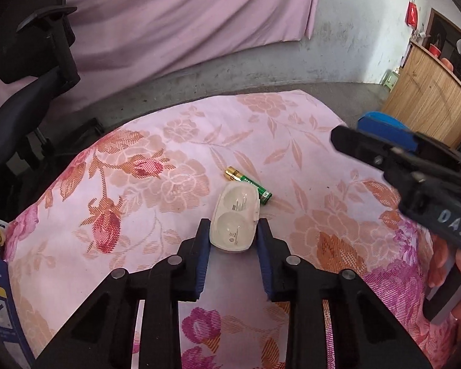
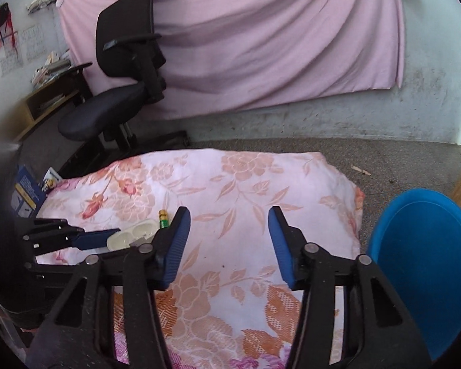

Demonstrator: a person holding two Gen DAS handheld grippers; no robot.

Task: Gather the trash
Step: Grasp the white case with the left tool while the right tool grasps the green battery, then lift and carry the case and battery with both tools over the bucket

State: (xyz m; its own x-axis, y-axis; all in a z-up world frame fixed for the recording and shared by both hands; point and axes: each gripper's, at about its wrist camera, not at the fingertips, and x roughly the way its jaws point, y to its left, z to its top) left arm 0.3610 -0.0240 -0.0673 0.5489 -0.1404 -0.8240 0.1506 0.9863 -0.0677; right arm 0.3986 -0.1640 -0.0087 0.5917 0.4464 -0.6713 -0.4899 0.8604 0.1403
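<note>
While the right tool (image 2: 229,240) gapes empty, the left tool (image 1: 233,240) clamps the white case (image 1: 235,216) beside the battery (image 1: 249,184).

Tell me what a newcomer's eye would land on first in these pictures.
First, the white case pinched between the left gripper fingers at the middle of the flowered cloth, with a green and gold battery lying just beyond it. Next, the bright blue bowl at the right edge beside the open right gripper. Behind, a black chair stands before a pink drape.
</note>
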